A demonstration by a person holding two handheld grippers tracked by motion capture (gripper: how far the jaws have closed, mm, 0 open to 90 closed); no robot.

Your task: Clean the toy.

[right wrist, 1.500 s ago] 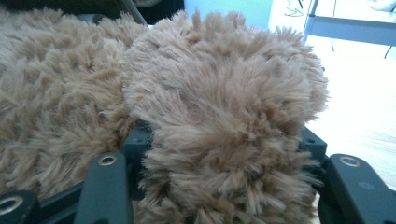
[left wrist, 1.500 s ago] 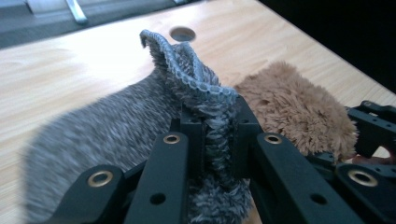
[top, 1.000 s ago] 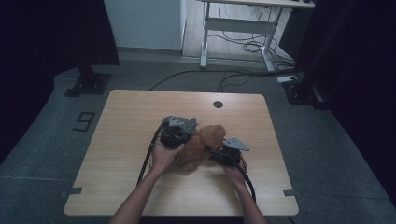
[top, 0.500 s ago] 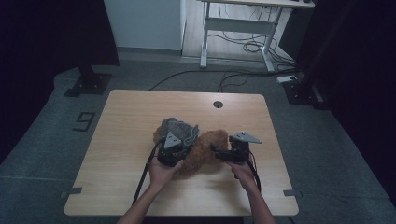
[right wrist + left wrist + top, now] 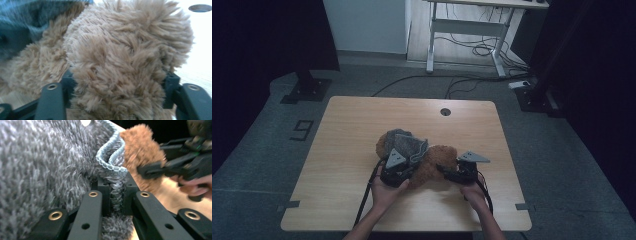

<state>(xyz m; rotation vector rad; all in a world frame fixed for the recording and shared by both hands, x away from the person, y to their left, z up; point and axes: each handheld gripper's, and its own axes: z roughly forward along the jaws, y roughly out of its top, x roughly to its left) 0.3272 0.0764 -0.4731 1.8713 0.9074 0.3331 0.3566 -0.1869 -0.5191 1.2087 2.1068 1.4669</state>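
The left gripper (image 5: 404, 159), pinching the fuzzy grey knitted garment (image 5: 404, 144), has shifted left; the right gripper (image 5: 446, 171) has just been closing around the brown plush toy (image 5: 434, 165) on the wooden table (image 5: 342, 130).

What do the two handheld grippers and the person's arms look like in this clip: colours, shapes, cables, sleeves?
Both are black two-jaw tools. The left gripper and the right gripper each carry a grey three-cornered plate on top. In the left gripper view, flat black jaw links with brass-coloured rivets end in blocky black pads. A black cable trails from each gripper toward the near table edge. The forearms are bare, with no sleeves visible.
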